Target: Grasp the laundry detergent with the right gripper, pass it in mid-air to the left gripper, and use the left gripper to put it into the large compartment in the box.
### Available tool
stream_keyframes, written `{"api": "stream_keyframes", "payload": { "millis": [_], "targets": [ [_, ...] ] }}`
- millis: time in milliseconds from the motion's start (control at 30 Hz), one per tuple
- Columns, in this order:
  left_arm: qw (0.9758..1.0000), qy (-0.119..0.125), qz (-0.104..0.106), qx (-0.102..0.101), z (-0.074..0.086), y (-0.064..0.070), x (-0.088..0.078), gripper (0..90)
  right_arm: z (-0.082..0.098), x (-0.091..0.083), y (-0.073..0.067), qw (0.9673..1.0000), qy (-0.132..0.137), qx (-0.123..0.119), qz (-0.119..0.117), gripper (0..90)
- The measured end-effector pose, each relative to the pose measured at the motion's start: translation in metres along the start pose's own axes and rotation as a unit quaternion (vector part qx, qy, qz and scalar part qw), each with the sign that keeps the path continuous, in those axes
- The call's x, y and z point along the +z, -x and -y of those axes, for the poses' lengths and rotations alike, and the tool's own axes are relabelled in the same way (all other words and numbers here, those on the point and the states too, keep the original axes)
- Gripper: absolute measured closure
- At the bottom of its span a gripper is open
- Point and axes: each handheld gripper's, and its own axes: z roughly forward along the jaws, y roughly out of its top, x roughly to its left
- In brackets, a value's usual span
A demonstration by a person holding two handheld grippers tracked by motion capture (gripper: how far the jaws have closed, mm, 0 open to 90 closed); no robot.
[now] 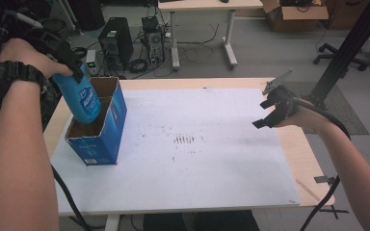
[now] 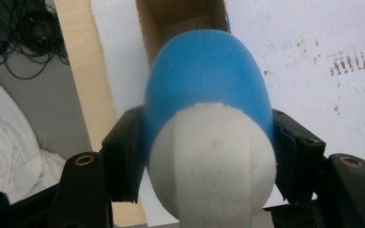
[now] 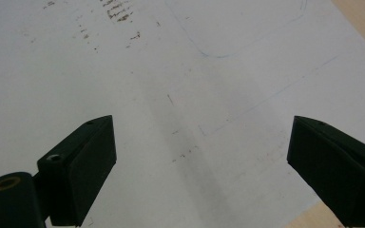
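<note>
Blue and white, the spray bottle [image 1: 83,98] hung tilted over the open top of the blue cardboard box [image 1: 107,130], its bottom end dipping just inside. The left gripper [image 1: 70,62] had its jaws squeezed tight on the bottle near its white top. The box stood at the left end of the white sheet [image 1: 197,159] on the wooden table [image 1: 308,159]. Far off to the right, the right gripper [image 1: 270,113] hung above the sheet with its jaws wide apart, holding nothing.
</note>
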Motion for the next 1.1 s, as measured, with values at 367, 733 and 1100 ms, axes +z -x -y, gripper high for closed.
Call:
{"api": "stream_keyframes", "payload": {
  "millis": [367,733,1100],
  "targets": [
    [0.9997,-0.017,0.014,-0.01,0.007,-0.003,0.046,38.1,0.001,0.002,-0.002,0.9998,-0.007,-0.013,-0.009,8.8],
    [0.9993,-0.027,0.02,-0.013,0.014,-0.003,0.086,38.1,0.002,0.005,-0.004,0.9997,-0.014,-0.014,-0.011,9.0],
    [0.9988,-0.042,0.023,-0.01,0.015,0.002,0.12,38.0,0.003,0.009,-0.005,0.9996,-0.017,-0.013,-0.017,9.1]
  ]
}}
